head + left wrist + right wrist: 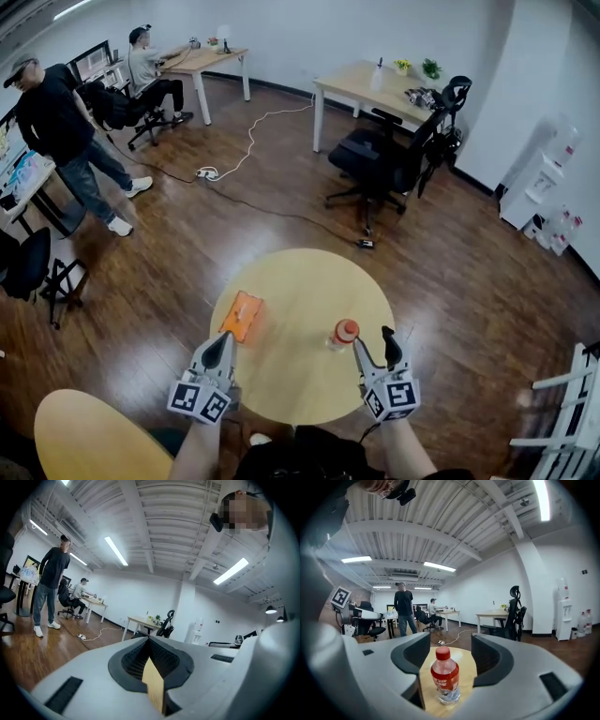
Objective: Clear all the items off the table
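Closest in, at the bottom of the head view, the left gripper (222, 337) reaches over the near-left edge of the round wooden table (300, 281). Its own view shows the left gripper (150, 644) with jaws clenched tight together and nothing caught between them. Just beyond its tip lies a flat orange packet (244, 315) on the left part of the tabletop, close to the jaws but apart from them.

Further right stands a clear bottle (343, 334) with a red cap and red label, upright near the table's near-right edge. The right gripper (372, 342) sits just behind it with its jaws spread. In the right gripper view the bottle (445, 676) is framed between the two open jaws of the right gripper (450, 641), with a gap showing on each side, so the pads do not press it.

To the lower left of the table, part of a second round tabletop (84, 431) shows. Across the wooden floor, a person in dark clothes (61, 122) stands at far left, another sits at a desk (202, 61), and a black office chair (384, 159) stands before a second desk (361, 84) on the right.
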A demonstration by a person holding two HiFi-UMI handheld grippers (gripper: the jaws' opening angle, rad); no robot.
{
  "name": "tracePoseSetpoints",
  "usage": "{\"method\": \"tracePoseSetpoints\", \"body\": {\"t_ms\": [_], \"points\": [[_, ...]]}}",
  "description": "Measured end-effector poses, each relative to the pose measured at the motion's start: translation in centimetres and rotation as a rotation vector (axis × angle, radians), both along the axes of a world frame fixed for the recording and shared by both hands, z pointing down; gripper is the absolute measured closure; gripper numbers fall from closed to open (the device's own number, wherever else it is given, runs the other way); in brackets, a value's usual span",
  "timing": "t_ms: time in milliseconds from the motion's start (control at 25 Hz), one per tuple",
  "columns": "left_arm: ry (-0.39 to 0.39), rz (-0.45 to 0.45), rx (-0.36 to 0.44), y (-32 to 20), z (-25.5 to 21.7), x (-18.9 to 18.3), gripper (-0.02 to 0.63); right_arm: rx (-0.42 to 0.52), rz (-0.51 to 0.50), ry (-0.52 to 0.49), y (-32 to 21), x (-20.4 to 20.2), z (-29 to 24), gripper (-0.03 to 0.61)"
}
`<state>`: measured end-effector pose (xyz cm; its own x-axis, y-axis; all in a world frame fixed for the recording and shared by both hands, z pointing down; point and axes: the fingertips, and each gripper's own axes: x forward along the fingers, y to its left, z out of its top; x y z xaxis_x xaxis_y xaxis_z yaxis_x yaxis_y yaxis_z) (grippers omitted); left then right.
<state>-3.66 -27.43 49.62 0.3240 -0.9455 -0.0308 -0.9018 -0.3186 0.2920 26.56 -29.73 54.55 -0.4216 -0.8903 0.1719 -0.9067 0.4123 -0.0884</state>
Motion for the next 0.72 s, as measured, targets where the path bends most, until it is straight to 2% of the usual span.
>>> {"method": "tracePoseSetpoints", "body": {"t_ms": [80,160,400,720], "points": [[0.006,-0.003,-0.035,-0.5,1.3,0.8,0.614,-0.029,-0.032,-0.006,0.0,-0.3,1.4,0.296],[0.006,0.001,-0.071,-0.8,2.6,1.4,0.614,-0.059,-0.059,-0.005,0.0,-1.0,2.7,0.238],[0.002,-0.001,-0.151,-1.7,6.0,1.8,0.614,-0.163,-0.105,0.055,-0.9,-2.4,8.1,0.238],[-0.008,-0.010,-0.211,-2.4,7.8,1.3,0.614,-0.204,-0.138,0.130,-2.4,-3.8,12.2,0.238]]}}
